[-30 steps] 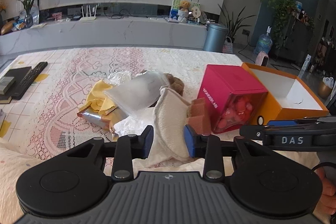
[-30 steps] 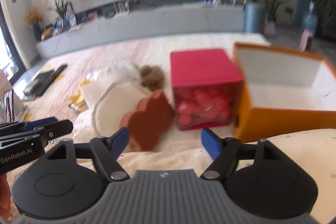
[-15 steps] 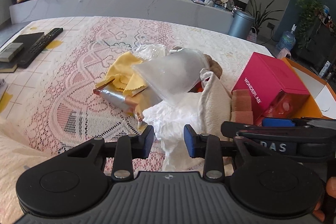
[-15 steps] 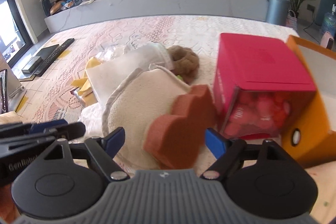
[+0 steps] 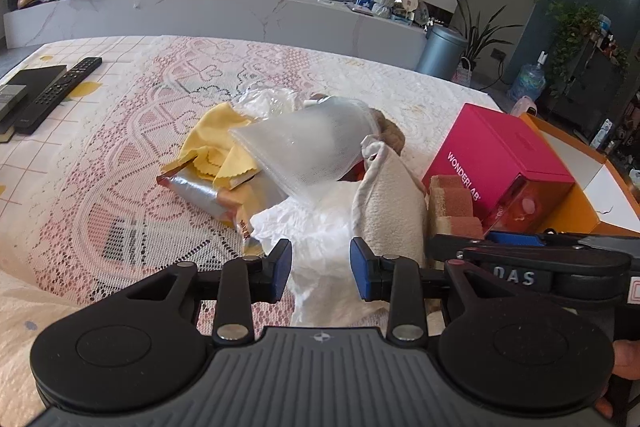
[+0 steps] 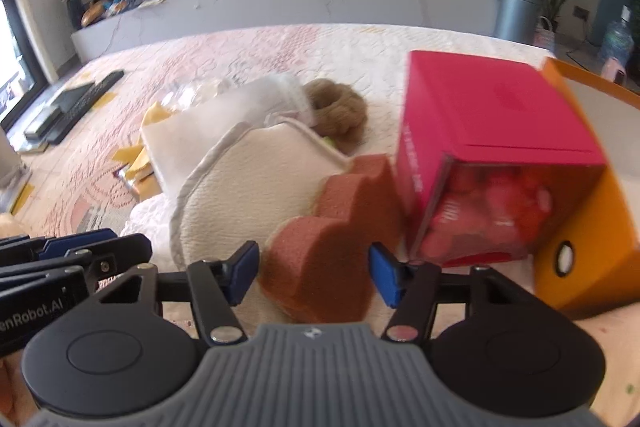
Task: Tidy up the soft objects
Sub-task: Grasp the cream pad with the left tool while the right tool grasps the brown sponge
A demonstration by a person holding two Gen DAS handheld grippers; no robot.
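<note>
My right gripper (image 6: 312, 273) is closing around the brown sponge (image 6: 340, 223), pads either side and not yet pressing it. My left gripper (image 5: 320, 269) stands half spread over crumpled white tissue (image 5: 316, 227), gripping nothing. The sponge leans on a cream cloth (image 6: 248, 183). Beyond lie a clear plastic bag (image 5: 308, 147), yellow cloth (image 5: 212, 147) and foil wrapper (image 5: 204, 193). Rightward, a pink box (image 6: 480, 107) touches the orange box (image 6: 592, 255).

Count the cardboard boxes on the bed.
2. The pink box lies on its side right of the brown sponge; the open orange box stands against its right side. The soft pile could hide something smaller.
</note>
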